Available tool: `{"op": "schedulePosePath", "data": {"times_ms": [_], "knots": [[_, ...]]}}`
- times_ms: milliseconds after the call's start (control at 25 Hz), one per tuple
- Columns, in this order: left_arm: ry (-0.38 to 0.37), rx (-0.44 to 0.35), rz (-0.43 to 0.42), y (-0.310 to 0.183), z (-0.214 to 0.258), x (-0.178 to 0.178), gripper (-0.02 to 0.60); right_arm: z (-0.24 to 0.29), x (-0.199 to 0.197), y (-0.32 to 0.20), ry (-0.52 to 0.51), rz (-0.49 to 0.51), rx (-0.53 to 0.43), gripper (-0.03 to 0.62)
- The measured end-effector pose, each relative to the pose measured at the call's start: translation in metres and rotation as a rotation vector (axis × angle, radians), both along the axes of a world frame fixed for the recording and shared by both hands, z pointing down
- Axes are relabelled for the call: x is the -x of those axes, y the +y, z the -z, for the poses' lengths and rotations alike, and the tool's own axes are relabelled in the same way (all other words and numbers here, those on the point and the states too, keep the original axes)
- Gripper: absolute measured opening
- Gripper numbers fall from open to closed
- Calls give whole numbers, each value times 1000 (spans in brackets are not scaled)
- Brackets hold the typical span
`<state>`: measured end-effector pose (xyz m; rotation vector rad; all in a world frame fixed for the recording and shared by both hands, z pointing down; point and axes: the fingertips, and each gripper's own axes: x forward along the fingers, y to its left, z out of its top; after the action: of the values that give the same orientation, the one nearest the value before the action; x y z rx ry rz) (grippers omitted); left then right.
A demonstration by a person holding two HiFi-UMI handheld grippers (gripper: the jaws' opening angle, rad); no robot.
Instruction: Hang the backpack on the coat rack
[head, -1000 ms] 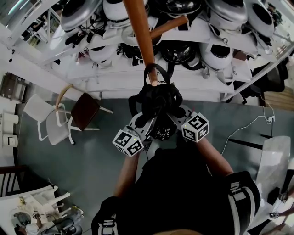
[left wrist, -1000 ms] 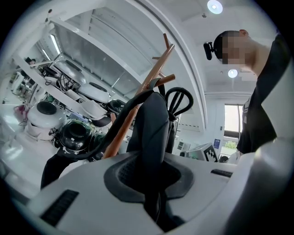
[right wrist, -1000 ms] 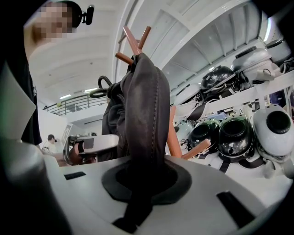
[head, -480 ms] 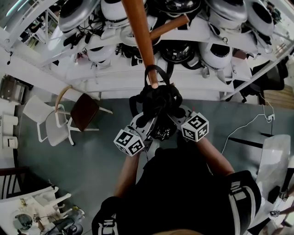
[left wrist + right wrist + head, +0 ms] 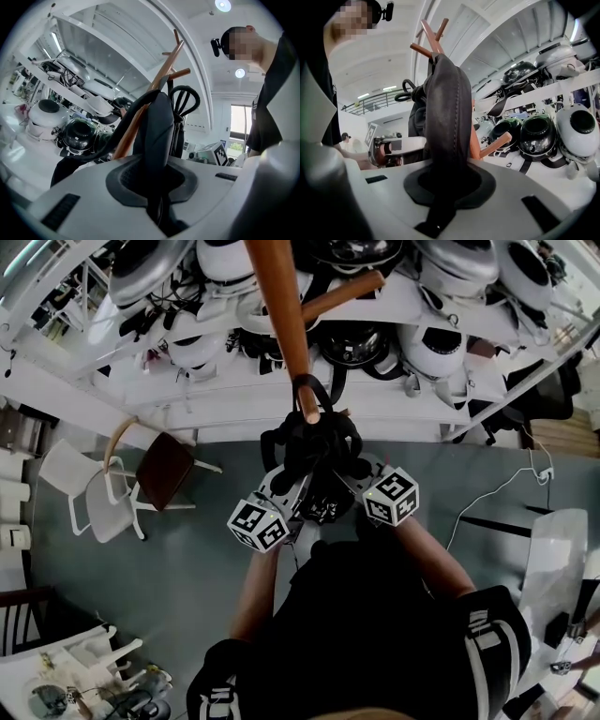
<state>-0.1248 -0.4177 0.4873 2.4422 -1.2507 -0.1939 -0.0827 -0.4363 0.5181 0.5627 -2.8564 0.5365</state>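
Observation:
The wooden coat rack [image 5: 286, 324] runs down from the top of the head view, with a side peg [image 5: 342, 294]. A black backpack [image 5: 314, 448] hangs bunched against its lower end, its top loop [image 5: 312, 388] around the tip of the wood. My left gripper [image 5: 289, 482] is shut on a black backpack strap [image 5: 154, 136]; the rack pole [image 5: 159, 79] and the loop [image 5: 185, 99] stand just behind it. My right gripper [image 5: 352, 471] is shut on the other leathery strap [image 5: 446, 122], close beside the rack's pegs [image 5: 433, 37].
White shelves [image 5: 234, 395] packed with helmets and round white appliances [image 5: 441, 351] stand right behind the rack. A white chair [image 5: 98, 493] and a brown chair [image 5: 169, 467] are on the floor at left. A cable [image 5: 497, 491] trails at right, and a cluttered table [image 5: 66, 681] sits bottom left.
The left gripper has sunk slightly with its strap, and the backpack and both grippers sit a little further left in the view. Both grips stay as they were.

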Motion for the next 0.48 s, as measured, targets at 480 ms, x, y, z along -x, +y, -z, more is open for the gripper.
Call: {"op": "schedulePosePath", "data": {"times_ms": [480], "knots": [[-62,-52,-3,-6,-11,12,89,-11,-1,0,10,-16,-78,92]]}}
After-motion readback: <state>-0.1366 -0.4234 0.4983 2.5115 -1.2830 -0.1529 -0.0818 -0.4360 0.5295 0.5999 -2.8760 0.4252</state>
